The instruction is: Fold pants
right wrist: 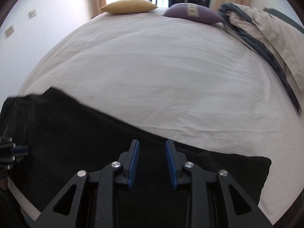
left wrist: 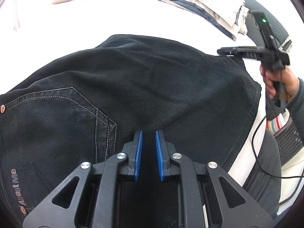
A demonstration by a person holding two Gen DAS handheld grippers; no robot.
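Observation:
Black jeans [left wrist: 133, 87] lie folded on a white bed sheet [left wrist: 95, 22], back pocket and "AboutMe" label at the left. My left gripper [left wrist: 149, 133] hovers just above the jeans near their near edge, jaws slightly apart and empty. The right gripper body [left wrist: 266, 55] shows at the right, held in a hand above the jeans' right end. In the right wrist view the jeans [right wrist: 85, 152] fill the lower left, and my right gripper [right wrist: 152, 142] is open and empty above their far edge. The left gripper [right wrist: 13, 152] shows at the left edge.
A yellow pillow [right wrist: 129, 6] and a purple pillow [right wrist: 191, 13] lie at the far end of the bed. A beige and grey duvet [right wrist: 266, 38] is bunched at the right. A black cable [left wrist: 266, 152] hangs by the bed's right side.

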